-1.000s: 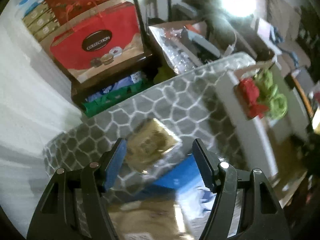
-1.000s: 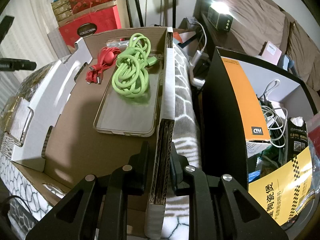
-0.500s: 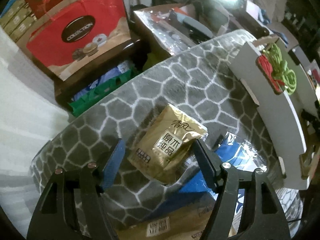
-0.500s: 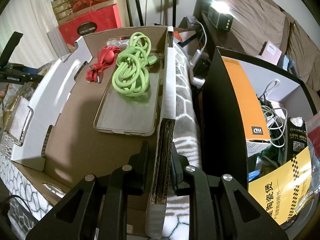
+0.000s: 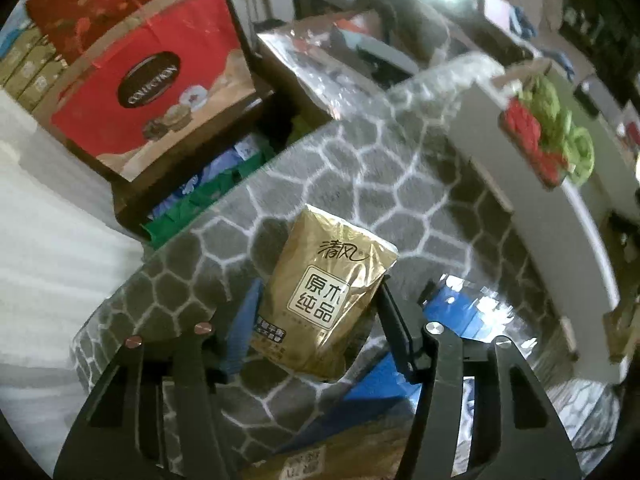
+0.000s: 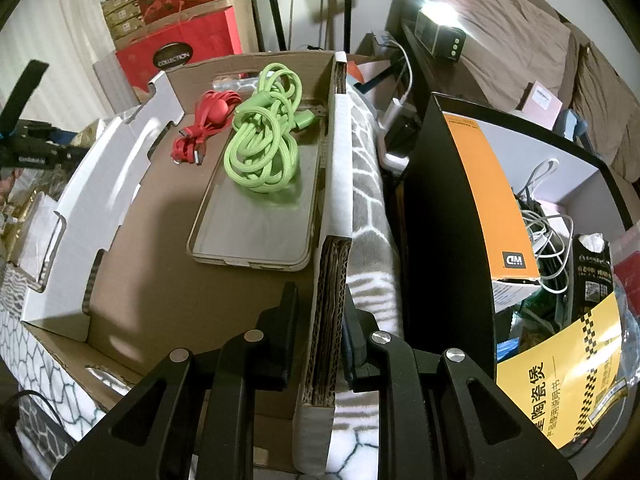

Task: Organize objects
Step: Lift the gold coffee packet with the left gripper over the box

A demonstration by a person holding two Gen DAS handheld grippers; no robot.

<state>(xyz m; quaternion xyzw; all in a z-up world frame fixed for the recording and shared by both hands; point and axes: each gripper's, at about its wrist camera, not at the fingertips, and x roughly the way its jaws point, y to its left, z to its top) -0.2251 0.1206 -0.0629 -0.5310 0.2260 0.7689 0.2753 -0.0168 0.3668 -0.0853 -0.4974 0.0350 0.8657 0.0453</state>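
My left gripper [image 5: 314,300] is shut on a gold tissue pack [image 5: 324,292] and holds it above the grey honeycomb blanket [image 5: 400,184]. My right gripper [image 6: 320,312] is shut on the right wall of an open cardboard box [image 6: 332,264]. Inside the box lie a green cable bundle [image 6: 264,144], a red cable bundle [image 6: 204,124] and a clear phone case [image 6: 256,220]. The box also shows at the right of the left wrist view [image 5: 520,184], with both cables in it.
Red gift boxes [image 5: 152,84] are stacked behind the blanket. A blue packet [image 5: 456,312] lies below the gold pack. In the right wrist view a black and orange box [image 6: 480,196] of white cables and a yellow packet [image 6: 560,376] stand to the right.
My left gripper closed on the gold pack and lifted it off the blanket. My right gripper has stayed on the box wall.
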